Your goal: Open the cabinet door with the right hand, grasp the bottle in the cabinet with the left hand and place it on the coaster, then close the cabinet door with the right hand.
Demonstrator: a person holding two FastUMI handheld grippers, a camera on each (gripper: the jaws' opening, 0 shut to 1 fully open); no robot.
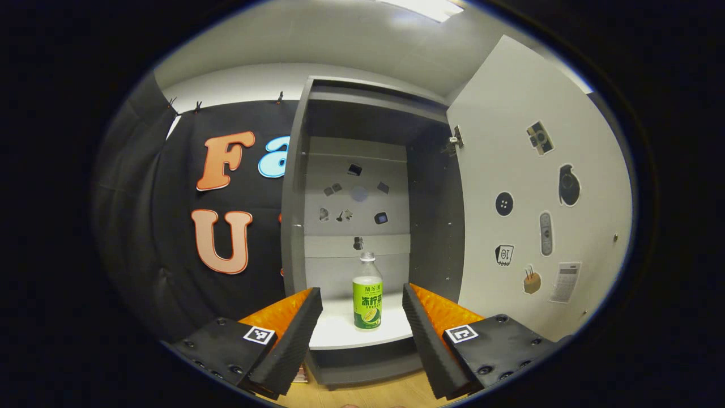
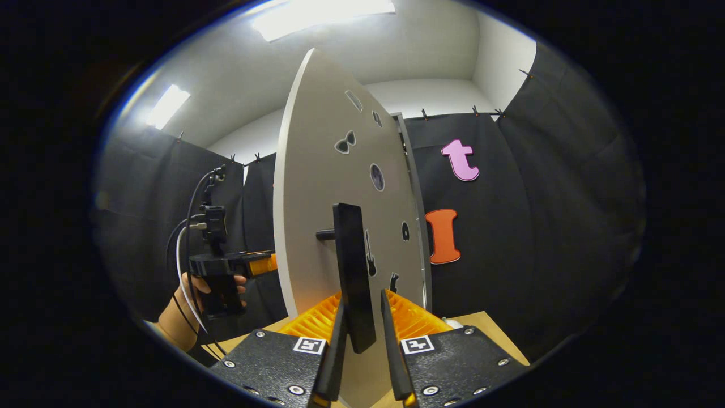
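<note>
1 bottle (image 1: 367,294), 1 cabinet door (image 1: 532,187)

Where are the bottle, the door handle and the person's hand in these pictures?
bottle (image 1: 367,303): left gripper view, on its green label.
handle (image 2: 352,272): right gripper view, on the black bar's flat face, between the right gripper's fingers.
hand (image 2: 184,309): right gripper view, on the wrist and palm gripping the other gripper.

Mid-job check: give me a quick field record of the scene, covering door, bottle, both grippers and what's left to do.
door: open, swung wide
handle: black bar, between the right gripper's fingers
right gripper: closed around the handle; contact looks likely but unsure
bottle: green-labelled, upright on the cabinet shelf
left gripper: open, lined up with the bottle, not touching
left to do: grasp bottle, place on coaster, close door
</note>
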